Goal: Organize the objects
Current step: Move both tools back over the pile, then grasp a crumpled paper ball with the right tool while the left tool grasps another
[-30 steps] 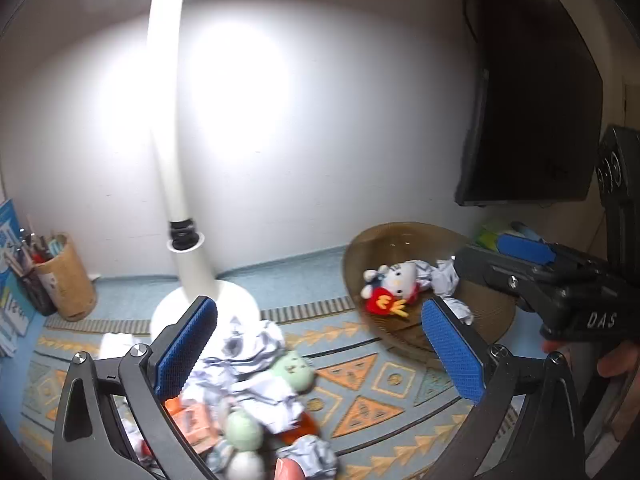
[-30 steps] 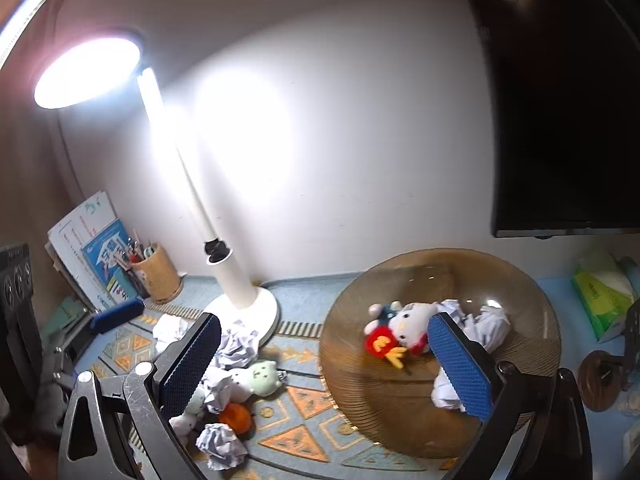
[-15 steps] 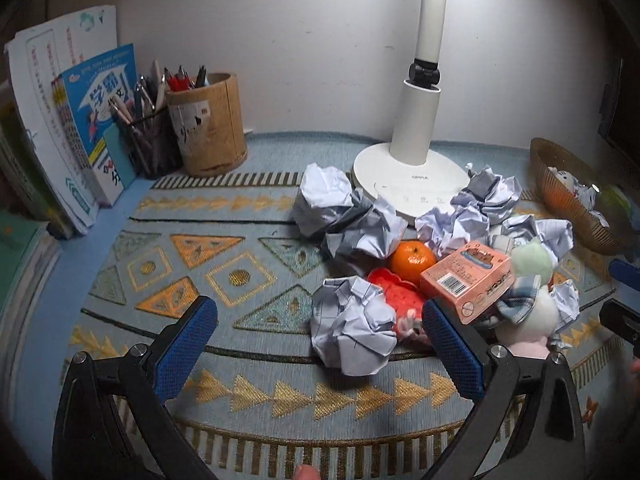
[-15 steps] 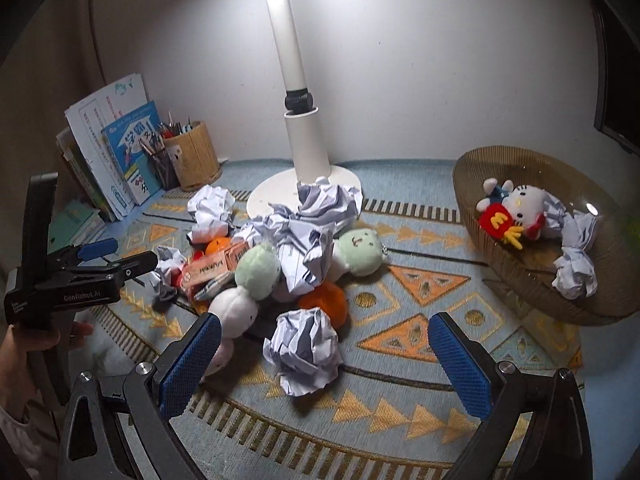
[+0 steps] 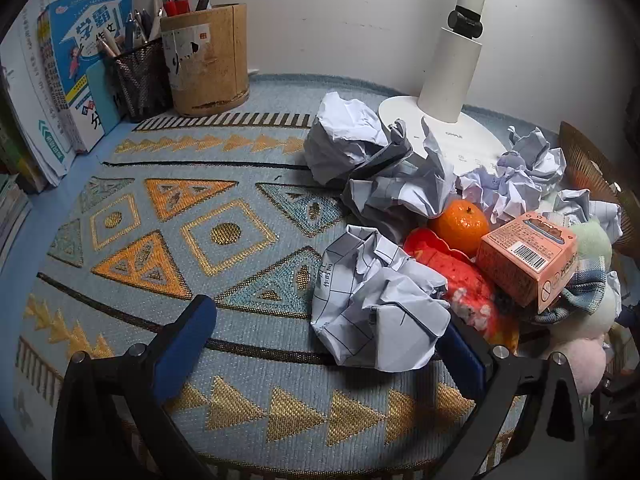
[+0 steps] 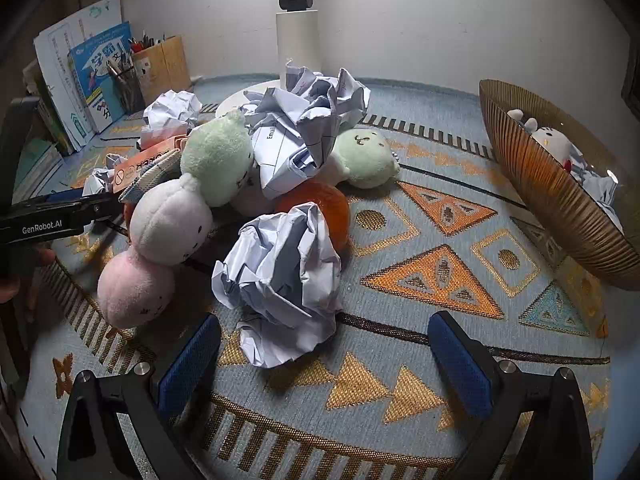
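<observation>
A patterned blue mat w/ orange and gold triangles covers the desk. A messy heap sits at its middle, in front of a white desk lamp.

Left gripper is low over the mat, fingers spread wide, gripping nothing. A crumpled paper ball lies just ahead of it, near the right-hand blue pad; can't tell if pad and paper touch. Behind that ball: a red plush item, a tangerine, and a pink carton w/ barcode leaning on the heap. More crumpled sheets are piled against the lamp base.

Right gripper also hovers low, fingers released and wide apart. Another paper wad sits ahead of it, closer to the left-hand pad, apart from both pads. Behind it, an orange fruit peeks out, partly hidden. A plush skewer of three balls, green, white, pink, lies diagonally on the left of the heap. A pale green plush toy lies on its side beside a big paper crumple.

Far right, at the mat's edge, an amber ribbed bowl holds a white cat plush and some paper.

Back left: wooden pen cup, mesh pen holder, books upright by the wall.
</observation>
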